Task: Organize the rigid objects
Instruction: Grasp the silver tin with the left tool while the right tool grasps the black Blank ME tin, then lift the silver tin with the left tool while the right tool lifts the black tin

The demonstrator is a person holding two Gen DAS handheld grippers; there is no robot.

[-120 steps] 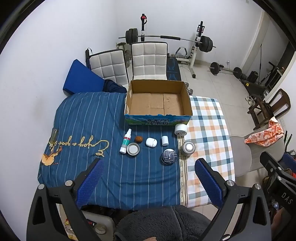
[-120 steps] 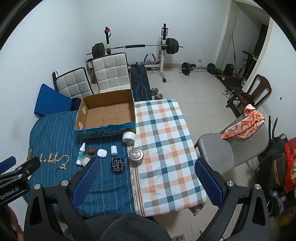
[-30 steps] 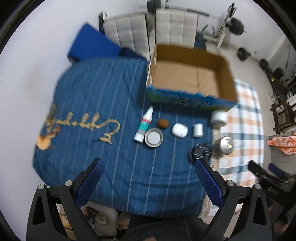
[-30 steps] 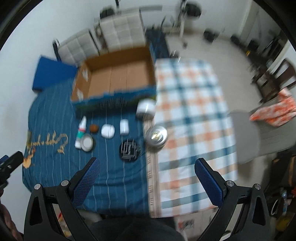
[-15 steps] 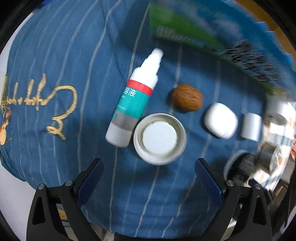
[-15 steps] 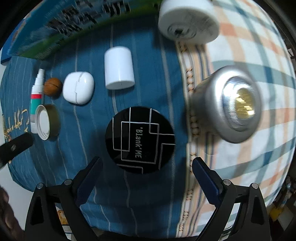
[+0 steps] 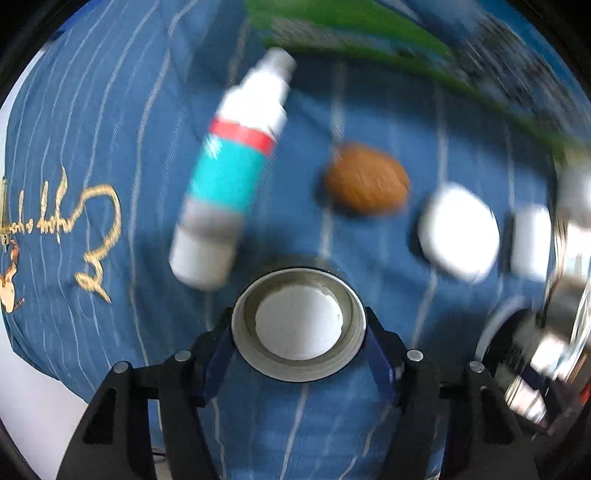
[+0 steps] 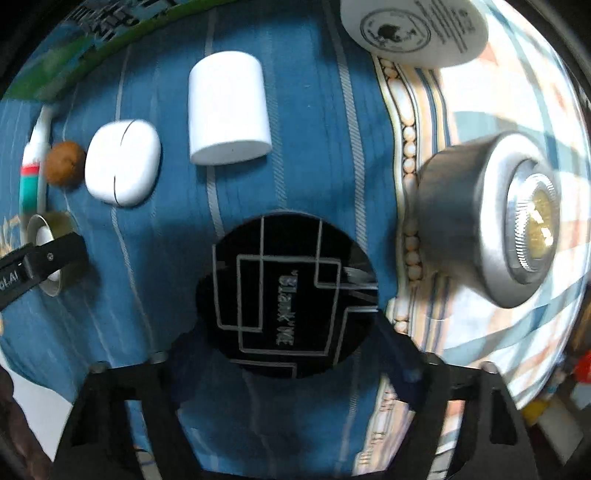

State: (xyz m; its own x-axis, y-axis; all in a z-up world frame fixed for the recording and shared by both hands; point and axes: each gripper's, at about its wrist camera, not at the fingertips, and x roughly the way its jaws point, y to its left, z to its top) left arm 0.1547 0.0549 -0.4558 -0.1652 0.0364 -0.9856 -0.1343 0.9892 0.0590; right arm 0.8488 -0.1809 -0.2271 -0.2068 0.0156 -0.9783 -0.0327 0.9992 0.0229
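Note:
My left gripper (image 7: 298, 347) is shut on a round silver tin with a white inside (image 7: 298, 320) that rests on the blue striped cloth (image 7: 110, 110). Just beyond it lie a white and teal spray bottle (image 7: 232, 177), a brown nut (image 7: 366, 178) and a white earbud case (image 7: 460, 232). My right gripper (image 8: 286, 354) is shut on a flat black round compact (image 8: 288, 299) with white line print. The left gripper and its tin also show at the left of the right wrist view (image 8: 48, 251).
A white cylinder (image 8: 227, 107), a white round jar (image 8: 413, 31) and a silver round tin (image 8: 491, 221) lie around the black compact. The printed front wall of the cardboard box (image 7: 369, 33) runs along the far side. Checked cloth (image 8: 517, 92) covers the right part.
Both grippers have dropped from high above the table down to the objects and closed: the left onto the silver tin, the right onto the black compact.

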